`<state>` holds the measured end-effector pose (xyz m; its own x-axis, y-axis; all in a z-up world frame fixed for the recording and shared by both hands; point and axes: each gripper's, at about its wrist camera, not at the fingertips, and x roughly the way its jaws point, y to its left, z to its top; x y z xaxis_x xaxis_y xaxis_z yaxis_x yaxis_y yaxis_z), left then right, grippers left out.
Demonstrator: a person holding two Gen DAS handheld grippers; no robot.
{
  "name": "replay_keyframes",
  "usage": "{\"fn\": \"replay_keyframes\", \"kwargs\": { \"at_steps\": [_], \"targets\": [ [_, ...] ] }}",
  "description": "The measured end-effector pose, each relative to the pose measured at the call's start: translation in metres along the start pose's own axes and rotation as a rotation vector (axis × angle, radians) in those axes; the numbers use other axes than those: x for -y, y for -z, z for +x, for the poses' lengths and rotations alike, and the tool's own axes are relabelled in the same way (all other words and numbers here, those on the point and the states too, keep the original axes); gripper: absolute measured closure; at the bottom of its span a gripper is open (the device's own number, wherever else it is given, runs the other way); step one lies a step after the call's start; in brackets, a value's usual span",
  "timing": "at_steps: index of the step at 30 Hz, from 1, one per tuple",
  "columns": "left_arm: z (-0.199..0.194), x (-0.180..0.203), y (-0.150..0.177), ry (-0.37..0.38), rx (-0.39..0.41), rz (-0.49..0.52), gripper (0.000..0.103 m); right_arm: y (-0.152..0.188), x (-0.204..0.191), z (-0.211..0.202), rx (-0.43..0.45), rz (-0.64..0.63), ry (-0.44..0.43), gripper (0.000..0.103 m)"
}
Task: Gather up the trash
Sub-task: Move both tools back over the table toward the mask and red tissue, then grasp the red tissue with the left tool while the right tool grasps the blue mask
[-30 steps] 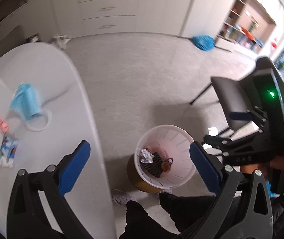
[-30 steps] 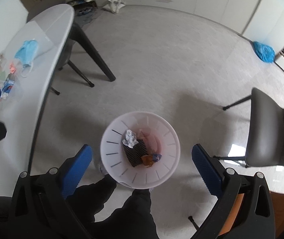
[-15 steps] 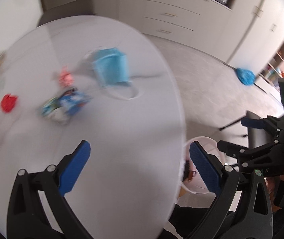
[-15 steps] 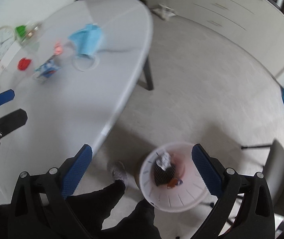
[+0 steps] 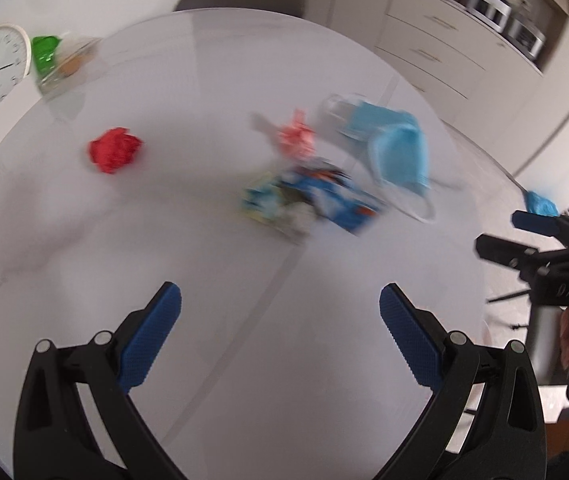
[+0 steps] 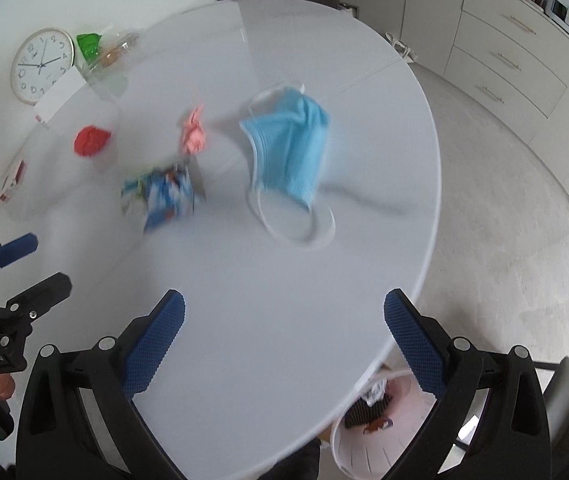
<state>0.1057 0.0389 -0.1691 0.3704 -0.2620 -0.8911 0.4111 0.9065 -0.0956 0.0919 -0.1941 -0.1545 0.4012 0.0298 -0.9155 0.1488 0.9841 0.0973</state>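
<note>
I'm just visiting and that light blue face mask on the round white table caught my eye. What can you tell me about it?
The light blue face mask is a pleated disposable type, of soft fabric by its look, with white elastic ear loops trailing off both ends. It lies crumpled and partly folded on the round white table, toward its right side, to the right of a small pink crumpled scrap. Neither gripper touches it. Motion blur hides finer detail.

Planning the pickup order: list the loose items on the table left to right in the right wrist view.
Red wad → blue wrapper → pink scrap → blue mask.
</note>
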Motion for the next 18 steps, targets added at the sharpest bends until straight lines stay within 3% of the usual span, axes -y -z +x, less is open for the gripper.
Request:
{"fn": "replay_keyframes", "kwargs": {
  "at_steps": [8,13,18],
  "targets": [
    [0.033,-0.074,-0.042,-0.069,0.028,-0.085,0.008,-0.063,0.003,0.038,0.009,0.047,0.023,0.004],
    [0.065,-0.120,-0.079,-0.126,0.046,-0.158,0.008,-0.086,0.015,0.063,0.000,0.099,0.030,0.004],
    [0.096,-0.147,-0.108,-0.119,0.044,-0.192,0.008,-0.100,0.020,0.086,-0.022,0.139,0.010,0.004]
  ]
}}
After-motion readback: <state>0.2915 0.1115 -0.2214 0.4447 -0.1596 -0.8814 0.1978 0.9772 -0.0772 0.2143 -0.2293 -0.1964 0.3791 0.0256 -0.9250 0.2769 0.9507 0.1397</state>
